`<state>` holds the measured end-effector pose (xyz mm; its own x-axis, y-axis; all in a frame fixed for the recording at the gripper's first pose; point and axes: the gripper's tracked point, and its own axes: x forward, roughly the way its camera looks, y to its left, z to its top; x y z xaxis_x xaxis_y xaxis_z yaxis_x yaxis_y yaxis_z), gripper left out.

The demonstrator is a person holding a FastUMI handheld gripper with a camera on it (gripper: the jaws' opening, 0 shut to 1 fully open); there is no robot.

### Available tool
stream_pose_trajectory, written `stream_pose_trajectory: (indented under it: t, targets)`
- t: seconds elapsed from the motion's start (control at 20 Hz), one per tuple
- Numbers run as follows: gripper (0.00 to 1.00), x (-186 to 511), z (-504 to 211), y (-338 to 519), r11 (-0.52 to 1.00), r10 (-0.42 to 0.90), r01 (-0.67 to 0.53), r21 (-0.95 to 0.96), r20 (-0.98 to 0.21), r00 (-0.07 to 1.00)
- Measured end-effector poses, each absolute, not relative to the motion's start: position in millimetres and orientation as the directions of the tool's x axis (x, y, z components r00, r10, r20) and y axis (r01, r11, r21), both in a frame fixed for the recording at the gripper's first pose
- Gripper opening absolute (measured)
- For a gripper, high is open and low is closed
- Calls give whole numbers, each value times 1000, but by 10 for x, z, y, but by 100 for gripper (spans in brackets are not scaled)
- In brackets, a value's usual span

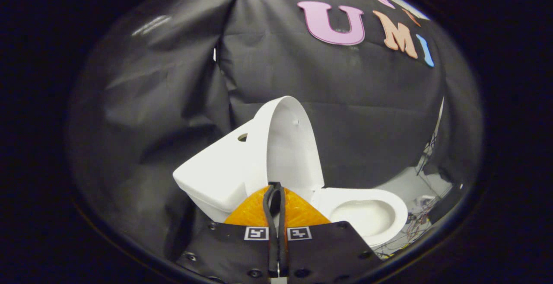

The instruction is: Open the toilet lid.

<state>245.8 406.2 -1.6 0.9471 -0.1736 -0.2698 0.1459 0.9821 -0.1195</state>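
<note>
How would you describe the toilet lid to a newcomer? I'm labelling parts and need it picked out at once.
Start at the white toilet before the black cloth wall. Between its boxy tank and the open bowl stands the lid, raised upright, just beyond the shut gripper. It is the one thin, flat, rounded panel, taller than everything beside it.

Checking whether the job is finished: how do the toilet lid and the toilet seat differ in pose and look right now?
The toilet lid stands raised, leaning back toward the tank; the toilet seat lies flat on the bowl. The lid is a closed oval panel showing its underside; the seat is a ring around the open bowl. The lid rises just beyond the shut gripper; the seat lies off to its side. Both are white and meet at the hinge end.
</note>
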Motion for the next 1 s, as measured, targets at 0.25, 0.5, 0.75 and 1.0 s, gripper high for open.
stream_pose_trajectory:
  t: [0.25,0.5,0.75,1.0]
  targets:
    - [1,2454,-14,4067,973,-225,210,-95,-194,955]
    - [1,2449,-3,4076,968,-231,213,-133,-146,962]
    - [3,2445,45,4083,964,-225,204,-170,-117,967]
    - [11,2457,29,4042,966,-200,173,-190,-132,971]
